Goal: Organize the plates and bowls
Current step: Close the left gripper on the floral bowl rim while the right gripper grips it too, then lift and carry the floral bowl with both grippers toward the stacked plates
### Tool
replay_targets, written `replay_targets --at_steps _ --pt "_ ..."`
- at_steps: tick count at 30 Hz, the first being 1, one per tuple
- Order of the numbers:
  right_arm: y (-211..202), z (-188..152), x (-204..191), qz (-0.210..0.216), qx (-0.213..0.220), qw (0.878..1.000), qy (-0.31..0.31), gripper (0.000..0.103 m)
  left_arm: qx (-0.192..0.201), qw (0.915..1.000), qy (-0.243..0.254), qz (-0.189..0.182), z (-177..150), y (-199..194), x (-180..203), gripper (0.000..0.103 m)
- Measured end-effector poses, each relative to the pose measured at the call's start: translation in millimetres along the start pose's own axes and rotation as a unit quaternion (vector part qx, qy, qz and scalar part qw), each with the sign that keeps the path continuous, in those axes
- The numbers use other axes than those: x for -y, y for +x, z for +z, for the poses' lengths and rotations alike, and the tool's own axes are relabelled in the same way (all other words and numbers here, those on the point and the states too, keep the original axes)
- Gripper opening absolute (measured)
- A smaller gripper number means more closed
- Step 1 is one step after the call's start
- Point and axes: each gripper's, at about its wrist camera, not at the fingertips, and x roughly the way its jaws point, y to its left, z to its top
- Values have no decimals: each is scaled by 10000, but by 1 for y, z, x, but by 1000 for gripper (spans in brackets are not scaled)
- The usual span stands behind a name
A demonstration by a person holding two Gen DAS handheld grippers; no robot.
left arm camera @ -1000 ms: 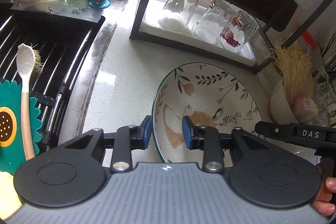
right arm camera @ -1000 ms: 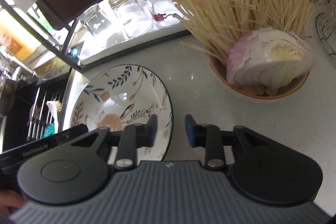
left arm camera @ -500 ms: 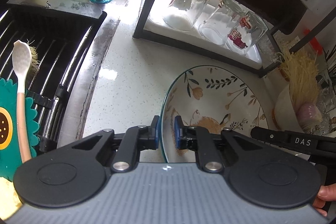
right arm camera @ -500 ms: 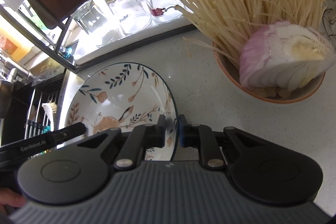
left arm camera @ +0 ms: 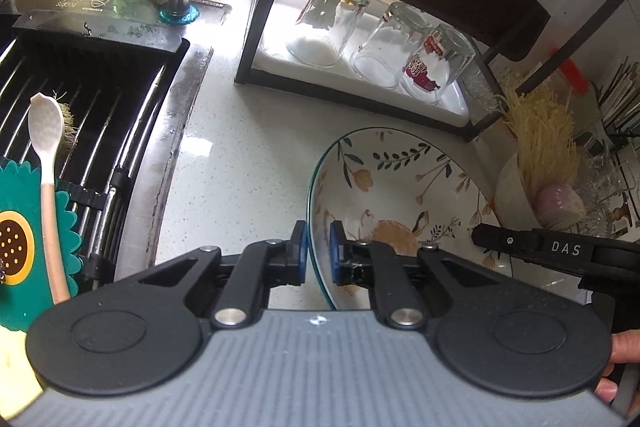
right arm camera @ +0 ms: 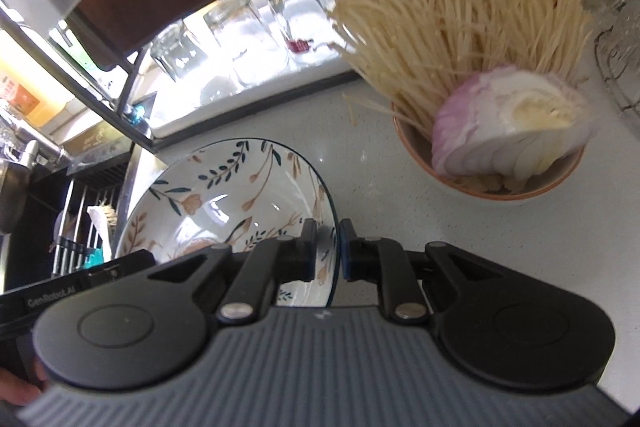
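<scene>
A white bowl with leaf and flower print (left arm camera: pixel 400 195) (right arm camera: pixel 224 195) rests on the pale counter. My left gripper (left arm camera: pixel 318 255) is shut on its left rim, one blue pad inside and one outside. On the opposite rim my right gripper (right arm camera: pixel 329 249) is shut the same way. The right gripper's black body also shows in the left wrist view, over the bowl's far side. A small orange-rimmed bowl (right arm camera: pixel 492 183) (left arm camera: pixel 508 187) holding enoki mushrooms and a cut onion stands to the right.
A black rack (left arm camera: pixel 280 27) with three upturned glasses (left arm camera: pixel 332 23) stands behind the bowl. The sink with its black drain rack (left arm camera: pixel 88 115), a spoon (left arm camera: pixel 48 163) and a green sponge (left arm camera: pixel 24 239) lies left. A hand (left arm camera: pixel 616 347) shows at the right edge.
Both grippers closed onto opposite rims of the flower bowl. The left view has shifted slightly, with the bowl now tipped up at its left rim.
</scene>
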Motion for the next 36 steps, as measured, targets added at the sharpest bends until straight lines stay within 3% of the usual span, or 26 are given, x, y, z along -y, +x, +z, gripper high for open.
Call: replay_targets --at_steps 13,36 --pt "-53 -12 -3 193 382 9990 -148 14 425 9990 76 -111 -3 -50 21 11" --pt "-133 -39 31 302 898 9955 86 14 580 9966 419 -401 -52 -98 75 11"
